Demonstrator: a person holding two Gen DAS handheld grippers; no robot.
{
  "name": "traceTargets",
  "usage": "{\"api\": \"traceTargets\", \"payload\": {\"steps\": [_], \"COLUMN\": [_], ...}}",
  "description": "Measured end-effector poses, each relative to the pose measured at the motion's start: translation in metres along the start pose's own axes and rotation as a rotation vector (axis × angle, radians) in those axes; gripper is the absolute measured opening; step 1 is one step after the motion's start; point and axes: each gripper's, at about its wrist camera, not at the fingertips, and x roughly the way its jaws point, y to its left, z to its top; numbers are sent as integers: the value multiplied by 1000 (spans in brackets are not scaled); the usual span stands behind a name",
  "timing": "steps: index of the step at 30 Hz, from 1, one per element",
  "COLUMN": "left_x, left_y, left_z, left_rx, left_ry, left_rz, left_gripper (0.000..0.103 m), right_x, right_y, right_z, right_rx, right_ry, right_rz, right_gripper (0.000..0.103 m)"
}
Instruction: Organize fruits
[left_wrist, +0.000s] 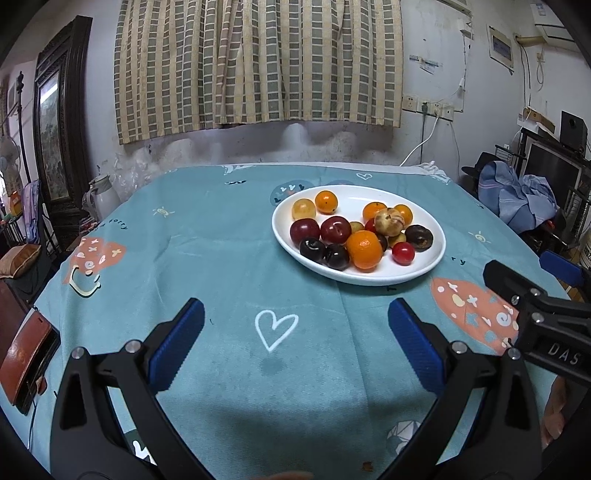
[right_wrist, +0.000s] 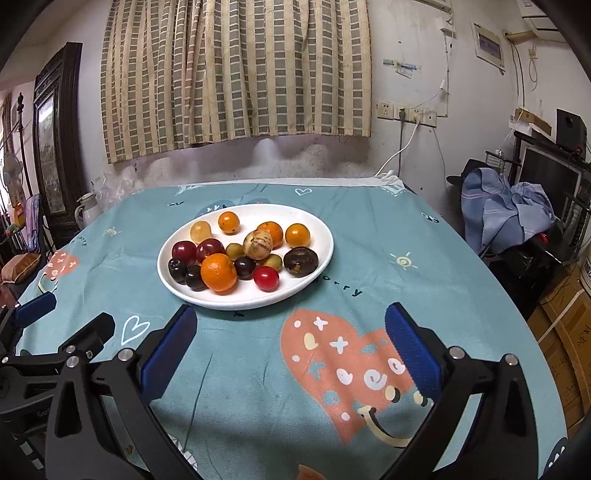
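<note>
Checked curtains hang on the wall behind a tabletop (left_wrist: 221, 229) covered in a teal cloth printed with hearts and suns. On it stands a white oval plate (right_wrist: 325, 236) holding all the fruit in sight: several small oranges, the nearest one (right_wrist: 218, 272) at the front; dark plums (right_wrist: 177, 269) and red ones (right_wrist: 183, 252) on the left side; a red cherry tomato (right_wrist: 266, 278); a pale striped fruit (right_wrist: 258, 243) in the middle; and a dark wrinkled one (right_wrist: 300, 261) to the right. No fruit lies on the cloth.

Both tools hover low over the near part of the tabletop, short of the plate. The left tool (left_wrist: 295, 343) is spread wide and empty, and the right tool (right_wrist: 288, 347) is likewise spread with nothing between its blue pads (right_wrist: 413, 354).

Gathered on one plate but mixed by kind — that fits either a finished gathering or a heap waiting to be sorted, and the pictures do not settle which. Any grasp here would call for a gentle closing: the fruits are round, touch one another, and could roll.
</note>
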Motion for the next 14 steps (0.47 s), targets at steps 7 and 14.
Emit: {"api": "traceTargets", "payload": {"steps": [7, 14], "left_x": [-4, 0], "left_y": [-4, 1], "left_z": [-1, 1], "left_rx": [19, -4], "left_ry": [-33, -16], "left_rz": [-11, 8], "left_gripper": [101, 101], "right_x": [1, 3], "right_y": [-2, 0], "right_z": [0, -1], "right_rx": [10, 10], "right_ry": [4, 12], "right_rz": [0, 13], "right_gripper": [102, 102]}}
